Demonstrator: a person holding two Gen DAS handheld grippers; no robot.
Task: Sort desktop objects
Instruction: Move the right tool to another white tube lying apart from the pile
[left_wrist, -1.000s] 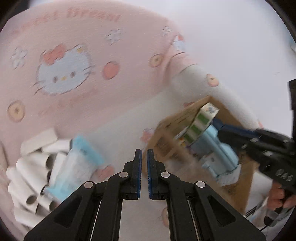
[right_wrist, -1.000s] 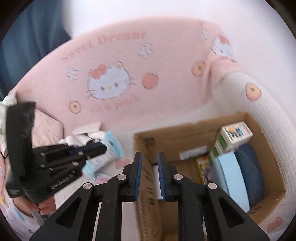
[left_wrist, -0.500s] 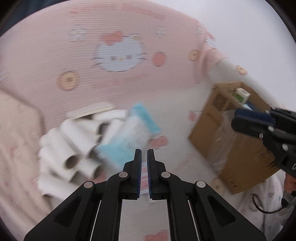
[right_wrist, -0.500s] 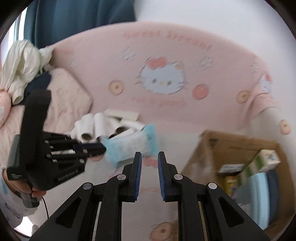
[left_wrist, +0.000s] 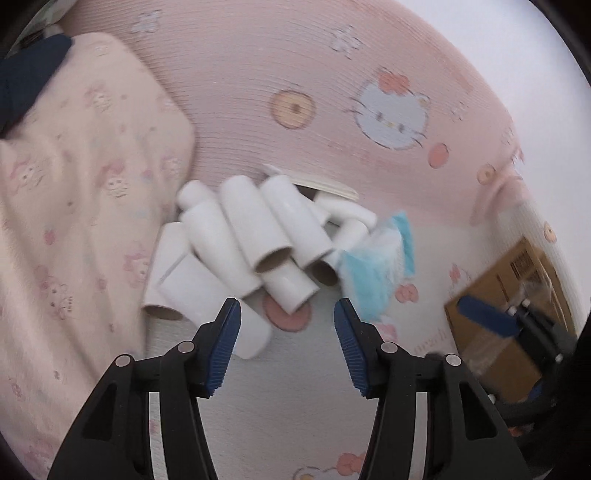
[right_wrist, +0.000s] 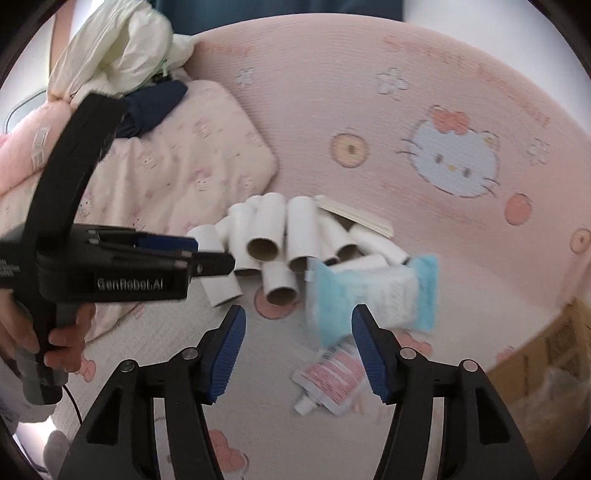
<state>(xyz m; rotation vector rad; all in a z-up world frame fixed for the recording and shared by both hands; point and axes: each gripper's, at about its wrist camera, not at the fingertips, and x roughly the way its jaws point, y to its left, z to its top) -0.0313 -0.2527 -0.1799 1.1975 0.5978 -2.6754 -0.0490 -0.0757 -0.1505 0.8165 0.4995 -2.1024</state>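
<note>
**Operator:** On the bed sheet (right_wrist: 295, 424), toward the pink headboard side, I've got the pile of cardboard tubes (left_wrist: 255, 240) and the blue-and-white packet (right_wrist: 373, 291) lying against its right end. A small pink-labelled pouch (right_wrist: 332, 376) lies just in front of the packet.

**Partner:** And your tools?

**Operator:** Left gripper (left_wrist: 288, 347) is spread wide and empty, facing the nearest tubes. Right gripper (right_wrist: 299, 350) is spread too, empty, with the pouch beside its right finger.

**Partner:** So which step is this?

**Operator:** I'd call it the reach for the next pick; nothing is held. The cardboard box (left_wrist: 517, 306) waits at the right edge of the sheet, well apart from the pile.

**Partner:** Next move?

**Operator:** Probably lower the left jaws across a single tube, square to its length, without nudging its neighbours into rolling.
</note>
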